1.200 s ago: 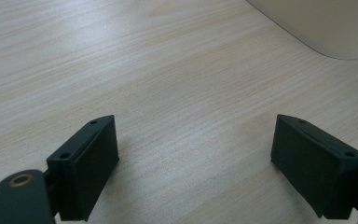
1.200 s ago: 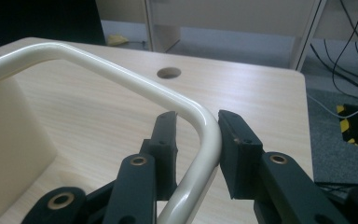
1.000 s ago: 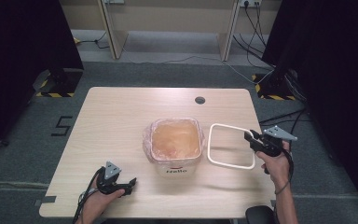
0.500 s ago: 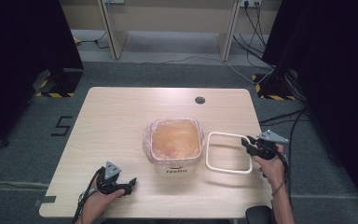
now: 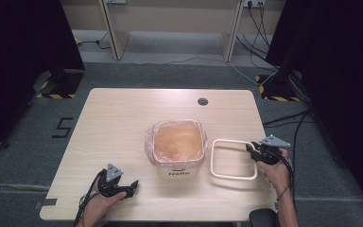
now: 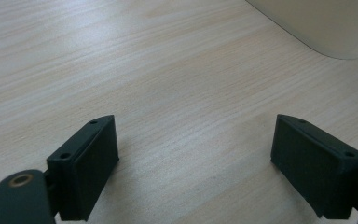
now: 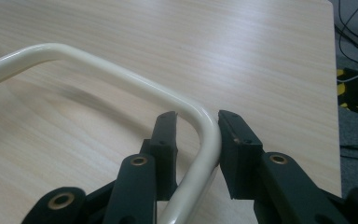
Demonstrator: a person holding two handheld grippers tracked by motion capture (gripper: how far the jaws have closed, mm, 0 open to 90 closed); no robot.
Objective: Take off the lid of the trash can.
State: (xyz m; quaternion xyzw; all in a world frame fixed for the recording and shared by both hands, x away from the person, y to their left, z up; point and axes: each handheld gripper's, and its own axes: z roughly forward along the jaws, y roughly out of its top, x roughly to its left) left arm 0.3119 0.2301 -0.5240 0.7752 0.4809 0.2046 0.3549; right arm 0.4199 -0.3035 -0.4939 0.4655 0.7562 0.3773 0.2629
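Your right claw (image 7: 196, 133) is clamped on the cream ring frame (image 5: 233, 159), jaws pinching the tube right at its far right corner, where the bar bends. In the right gripper view the tube runs up between the two pads and curves off to the left, so the whole frame hangs out to the left of that claw, toward the bin. From the high view the frame looks like it's lying flat on the table (image 5: 123, 123) or just off it, can't quite tell which, just right of the lined bin (image 5: 178, 146), their near edges roughly level.

That's the bit that matters, I reckon: the bin's rim sits to the left of your claw and higher than the frame, and the frame's long side runs near to far, about the same way as the bin's side. So it's a lift and a shift left, keeping it level.

Your left claw (image 6: 196, 163) is wide open with nothing in it, parked on the near left of the table, with the bin off to its right.
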